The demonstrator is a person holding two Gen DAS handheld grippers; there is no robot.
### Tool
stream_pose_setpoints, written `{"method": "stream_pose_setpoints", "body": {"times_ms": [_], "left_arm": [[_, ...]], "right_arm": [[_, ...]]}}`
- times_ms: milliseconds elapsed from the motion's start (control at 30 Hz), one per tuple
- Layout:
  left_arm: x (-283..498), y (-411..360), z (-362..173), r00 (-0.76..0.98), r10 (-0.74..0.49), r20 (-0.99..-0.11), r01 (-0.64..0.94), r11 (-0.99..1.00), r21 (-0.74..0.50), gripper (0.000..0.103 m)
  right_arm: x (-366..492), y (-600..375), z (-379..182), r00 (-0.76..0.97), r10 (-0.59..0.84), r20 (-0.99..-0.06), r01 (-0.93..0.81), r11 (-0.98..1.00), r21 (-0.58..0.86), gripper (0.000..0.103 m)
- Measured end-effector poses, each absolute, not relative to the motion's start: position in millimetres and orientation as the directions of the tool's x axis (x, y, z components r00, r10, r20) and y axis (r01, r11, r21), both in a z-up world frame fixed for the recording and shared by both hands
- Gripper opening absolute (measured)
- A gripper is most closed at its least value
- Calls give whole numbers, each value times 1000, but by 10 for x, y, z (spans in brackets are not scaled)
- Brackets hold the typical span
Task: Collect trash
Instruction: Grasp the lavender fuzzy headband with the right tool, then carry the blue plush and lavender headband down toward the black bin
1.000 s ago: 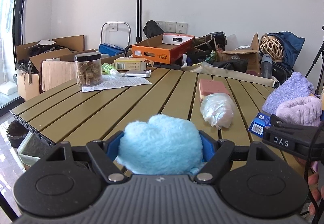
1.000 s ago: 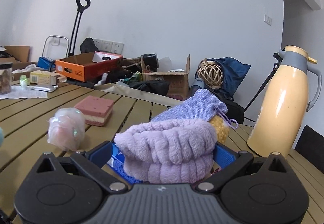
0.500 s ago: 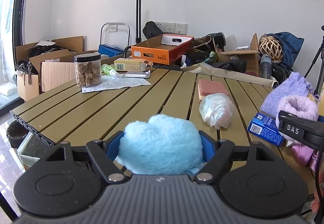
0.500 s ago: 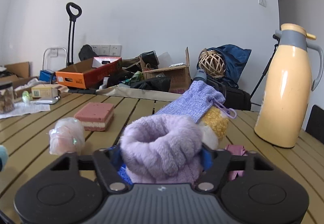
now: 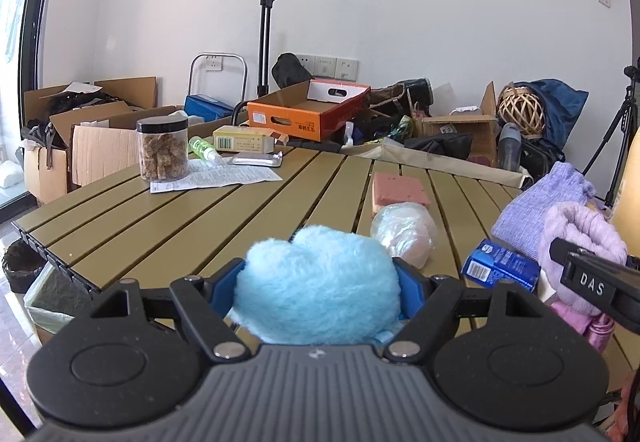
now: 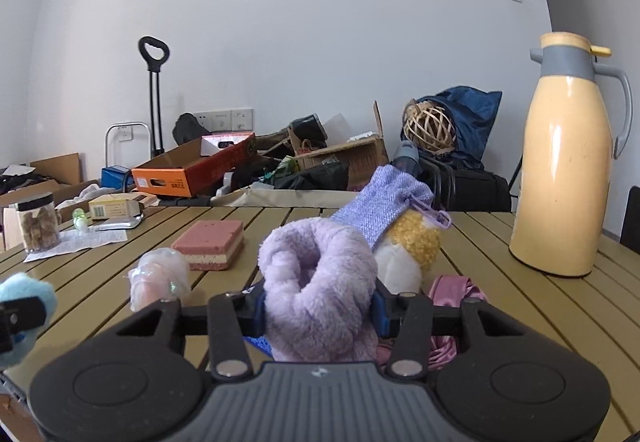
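Trash candidates, a crumpled plastic bag [image 5: 403,232] and a blue carton [image 5: 500,265], were noted lying on the slatted table [image 5: 160,226], near each other. The left gripper [image 5: 318,292] was clamped on a blue plush pad [image 5: 316,298]; the right gripper [image 6: 318,306] was clamped on a lilac fleece roll [image 6: 320,290]. Both loads would best be set down before the bag is approached, its slack film pinched low.

Two grippers were in use, the left gripper [image 5: 318,292] and the right gripper [image 6: 318,312], each holding one fluffy item: one blue plush [image 5: 316,302] and one lilac plush [image 6: 320,294]. The table [image 5: 168,226] carried one snack jar [image 5: 163,149], one pink sponge [image 5: 400,191], one crumpled plastic bag [image 5: 404,234], one blue carton [image 5: 500,269], one lavender pouch [image 6: 380,208] and one yellow thermos [image 6: 564,178].
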State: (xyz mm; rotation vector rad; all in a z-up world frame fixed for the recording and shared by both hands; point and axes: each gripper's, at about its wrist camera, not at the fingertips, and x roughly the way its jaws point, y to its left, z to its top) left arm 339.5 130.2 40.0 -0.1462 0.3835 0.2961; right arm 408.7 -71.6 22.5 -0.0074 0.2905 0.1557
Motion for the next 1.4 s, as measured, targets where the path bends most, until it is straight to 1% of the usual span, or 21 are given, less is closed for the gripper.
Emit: {"method": "stream_pose_setpoints", "body": {"times_ms": [200,367,567,800,1067,1400], "left_arm": [[3317,1233,451,897,242,-369,-295,951,-93,78],[3199,1150,469,907,246,-343,-288,955,-77,78],[3029,1133,478,906,245,-346,-286,955,-72,78],[2782,1050,501,914,236,-331,-273,960,-69,78],[2513,952,427,911,212,-355,-251,965,-69,78],[2121,893,255,895,197,-400,-242,968,-66,78]], "right_arm": [[3844,-760,307,953,178,-245,-185,983,-3,47],[3620,-885,382,958,189,-215,-193,981,0,47],[3343,-1045,396,958,195,-211,-198,980,3,46],[2970,-1213,339,956,206,-211,-209,978,7,46],[2577,-1397,211,948,208,-241,-214,977,0,46],[2189,-1451,-4,920,237,-314,-249,968,0,43]]}}
